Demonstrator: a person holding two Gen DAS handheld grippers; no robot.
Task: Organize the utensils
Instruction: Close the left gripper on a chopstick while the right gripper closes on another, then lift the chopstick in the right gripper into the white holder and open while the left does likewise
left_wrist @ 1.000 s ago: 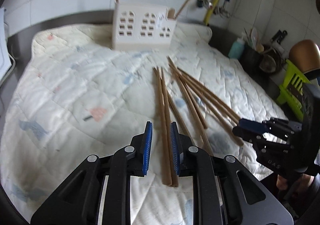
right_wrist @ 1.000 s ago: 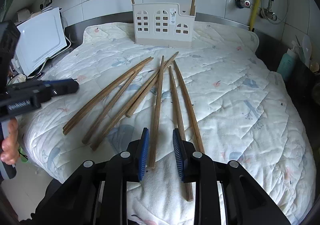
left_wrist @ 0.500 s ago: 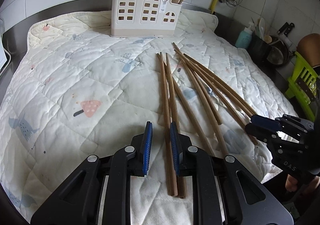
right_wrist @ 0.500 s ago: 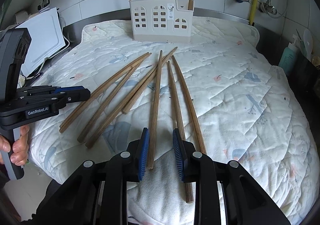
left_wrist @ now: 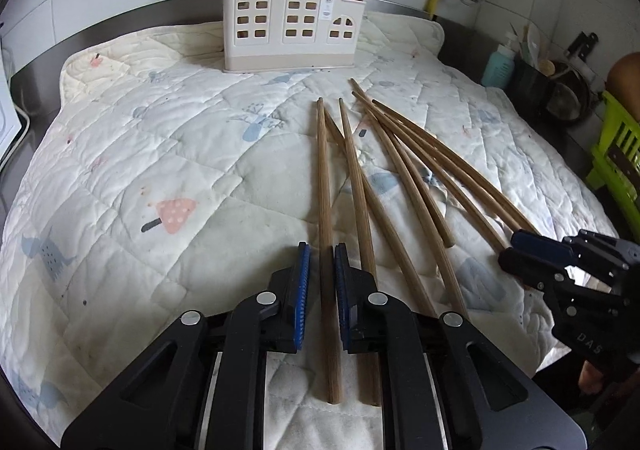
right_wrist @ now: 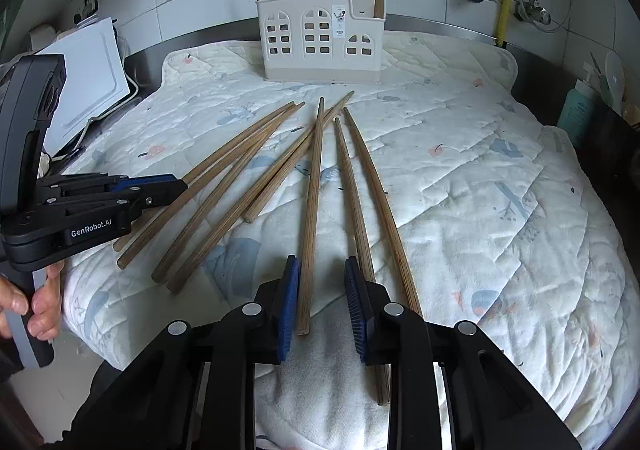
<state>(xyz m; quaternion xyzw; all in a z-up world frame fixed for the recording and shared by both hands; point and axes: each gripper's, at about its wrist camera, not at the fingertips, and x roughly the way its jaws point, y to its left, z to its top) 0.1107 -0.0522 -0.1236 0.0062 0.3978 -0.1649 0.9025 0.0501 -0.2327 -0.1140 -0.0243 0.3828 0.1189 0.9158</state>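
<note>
**Both grippers line up on chopsticks**

Left wrist view: the left gripper (left_wrist: 322, 282) has come lower and nearer over the last second, and one chopstick (left_wrist: 325, 185) now runs straight between its blue pads, which stand narrowly apart on either side of it; I cannot tell whether they touch the wood yet. A second stick (left_wrist: 354, 185) lies just right of the right pad. Further right, more chopsticks fan out, and beyond them the right gripper (left_wrist: 520, 250) pokes in. Ahead of the jaws stands the holder (left_wrist: 288, 21), with two sticks already upright in it.

Right wrist view: the right gripper (right_wrist: 320, 290) has also closed in on the pile. Its jaws stand wider, with one stick (right_wrist: 312, 185) lying between them, close to the left pad and untouched. Two sticks run past the right pad. The left gripper (right_wrist: 152, 185) reaches in from the left over the far sticks.

By my reading, each hand is picking a stick, so the grasp looks imminent.

Everything rests on a soft quilt (right_wrist: 480, 169) over a steel counter; tiled wall and pipes stand behind the holder.
</note>
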